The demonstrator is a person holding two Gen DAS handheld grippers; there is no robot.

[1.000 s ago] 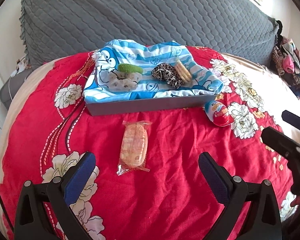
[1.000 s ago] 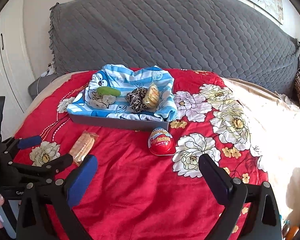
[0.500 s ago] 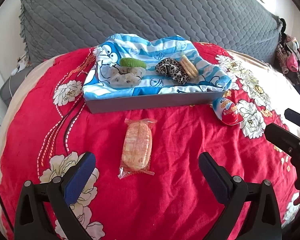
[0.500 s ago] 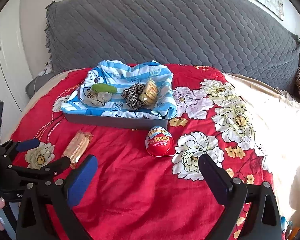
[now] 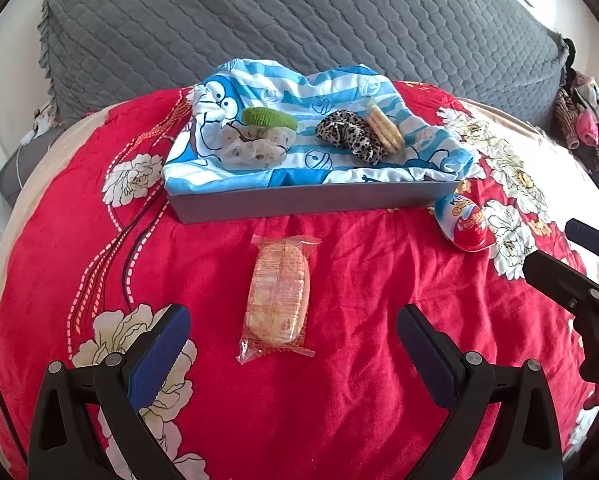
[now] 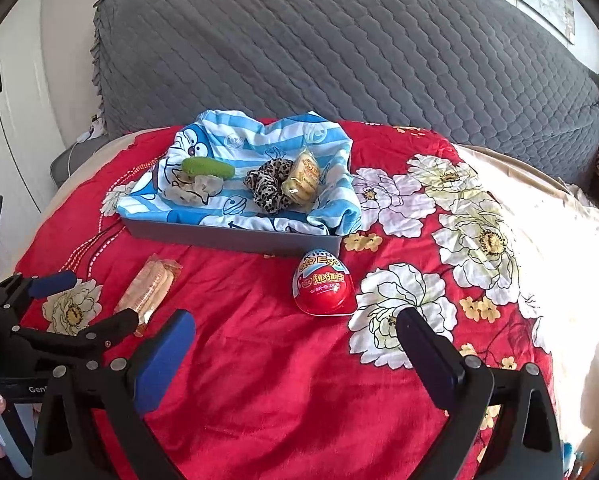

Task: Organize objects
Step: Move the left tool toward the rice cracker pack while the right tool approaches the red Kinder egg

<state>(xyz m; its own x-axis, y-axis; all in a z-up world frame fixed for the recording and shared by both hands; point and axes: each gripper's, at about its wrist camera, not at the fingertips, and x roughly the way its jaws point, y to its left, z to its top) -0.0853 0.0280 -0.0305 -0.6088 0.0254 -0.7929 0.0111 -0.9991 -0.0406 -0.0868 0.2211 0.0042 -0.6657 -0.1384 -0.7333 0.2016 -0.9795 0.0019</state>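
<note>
Both claws advanced toward tray (image 5: 311, 202); left claw (image 5: 289, 334), spread, straddles cracker packet (image 5: 279, 296) lengthwise; right claw (image 6: 295, 338) spread.

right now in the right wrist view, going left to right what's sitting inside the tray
green scrunchie → leopard scrunchie → cracker pack, all on the blue striped cloth lining the tray

A tray (image 5: 311, 202) is set on the bedspread (image 5: 359, 400), before the headboard (image 5: 299, 20), and is lined with a towel (image 5: 339, 88). On the towel, two scrunchies (image 5: 349, 140) (image 5: 269, 118) and a biscuit pack (image 5: 384, 133) are laid. Before the tray a wafer pack (image 5: 278, 298) is placed; at the tray's right front corner, a chocolate egg (image 6: 323, 286).
</note>
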